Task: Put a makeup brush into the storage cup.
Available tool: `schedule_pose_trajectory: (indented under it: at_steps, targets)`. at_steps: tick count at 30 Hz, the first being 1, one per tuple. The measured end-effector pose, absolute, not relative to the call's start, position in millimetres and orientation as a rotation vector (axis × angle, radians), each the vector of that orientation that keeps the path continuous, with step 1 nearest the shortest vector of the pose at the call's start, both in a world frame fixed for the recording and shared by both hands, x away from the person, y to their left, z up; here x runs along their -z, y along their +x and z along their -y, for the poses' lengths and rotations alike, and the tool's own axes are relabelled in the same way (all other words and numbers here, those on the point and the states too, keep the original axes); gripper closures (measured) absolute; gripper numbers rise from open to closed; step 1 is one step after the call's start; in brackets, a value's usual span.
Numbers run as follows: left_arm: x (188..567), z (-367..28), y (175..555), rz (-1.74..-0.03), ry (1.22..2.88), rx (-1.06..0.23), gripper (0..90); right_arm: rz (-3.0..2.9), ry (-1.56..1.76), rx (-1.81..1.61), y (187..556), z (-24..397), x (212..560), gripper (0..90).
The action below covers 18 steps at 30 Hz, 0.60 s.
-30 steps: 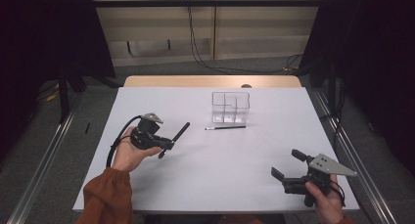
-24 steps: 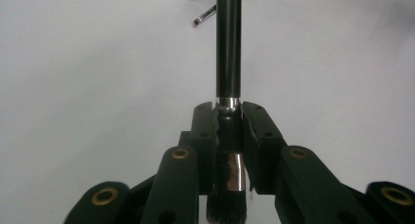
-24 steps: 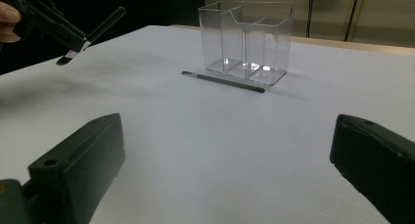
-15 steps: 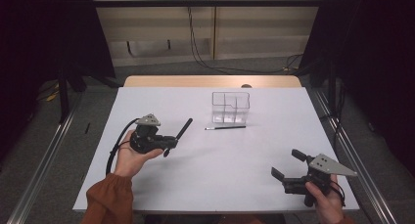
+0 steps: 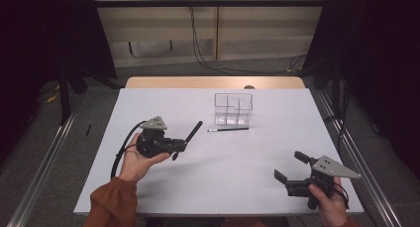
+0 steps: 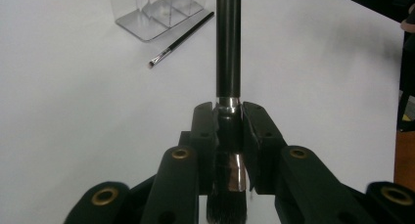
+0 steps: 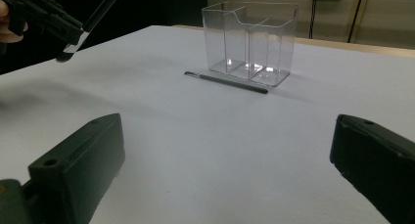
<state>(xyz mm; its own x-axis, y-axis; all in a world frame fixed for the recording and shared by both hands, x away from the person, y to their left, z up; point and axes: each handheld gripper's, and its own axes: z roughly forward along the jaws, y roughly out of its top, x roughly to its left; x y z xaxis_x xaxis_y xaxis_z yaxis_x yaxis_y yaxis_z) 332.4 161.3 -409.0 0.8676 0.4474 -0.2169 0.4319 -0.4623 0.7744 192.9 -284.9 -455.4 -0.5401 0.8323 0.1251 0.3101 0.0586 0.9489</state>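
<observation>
a person at a white table (image 5: 213,182) holds a thick black makeup brush (image 6: 228,43) clamped in the left hand-held gripper (image 5: 179,146), the jaws pinching the silver ferrule while the bristles point back toward the hand and the long handle sticks out ahead, slanting up toward the far right. compared with a second ago, the left hand has drifted only slightly, nearer and a touch toward the middle of the table, and the brush keeps much the same tilt; the grip itself is unchanged. the brush hangs in the air over the left half of the table, well apart from the clear plastic organizer (image 5: 233,108) that stands at the far middle. a second, thin brush (image 5: 228,130) lies flat on the table just in front of that organizer, its tip to the left. the right hand-held gripper (image 5: 288,166) waits near the right near corner, jaws spread wide and holding nothing, as before. the small shift reads as a pause or a re-aim rather than a delivery: the thick brush is secured, but the carry to one of the organizer's compartments looks not yet begun, and the thin brush remains untouched.
</observation>
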Motion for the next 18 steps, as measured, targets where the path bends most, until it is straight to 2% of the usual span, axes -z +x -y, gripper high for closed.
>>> schedule_pose_trajectory:
  at_steps: [18]
  targets:
    - [401.6, -133.3, 318.8, -0.508, 2.132, 0.043, 76.6, -1.912, 1.067, -1.509, 201.3, 278.1, 451.0, 0.0]
